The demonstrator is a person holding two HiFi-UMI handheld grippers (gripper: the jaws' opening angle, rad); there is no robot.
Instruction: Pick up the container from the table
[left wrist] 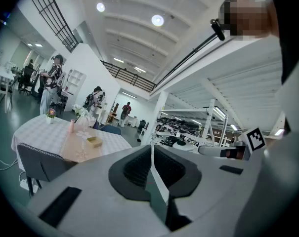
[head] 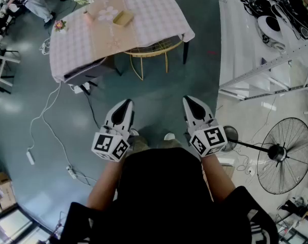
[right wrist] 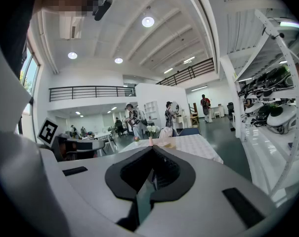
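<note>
Underfoot and across most of the head view, glossy grey-blue floor [head: 159, 105]. Along the right side, tall white metal shelving rack [head: 255, 44] loaded with black-and-white gear. At the top, well apart from both grippers, rectangular table under a pink-and-white checked cloth [head: 154, 14], also visible far off in the left gripper view [left wrist: 35, 132] and the right gripper view [right wrist: 198, 144]. Lower right, round black pedestal fan with a wire cage [head: 285, 155]. Tucked under the table's near edge, yellow wire-frame chair [head: 152, 52]; at the table's left corner, dark grey padded chair [head: 87, 70].

Held out in front of the body, side by side and apart, nearly level and aimed toward the table: white-and-black left gripper [head: 127, 102] and white-and-black right gripper [head: 188, 99], each with its marker cube. Left gripper [left wrist: 151, 147]: fingers [left wrist: 139, 169] clenched together, black pads meeting along one seam, nothing between them, touching nothing. Right gripper [right wrist: 151, 148]: fingers [right wrist: 169, 174] likewise pressed fully closed, empty, clear of everything.

On the tabletop, near its middle, small tan open-topped box container [head: 123, 18], resting flat and untouched, seen past the left jaws too [left wrist: 94, 141]. Just left of it, slim pink vase [head: 87, 17].
</note>
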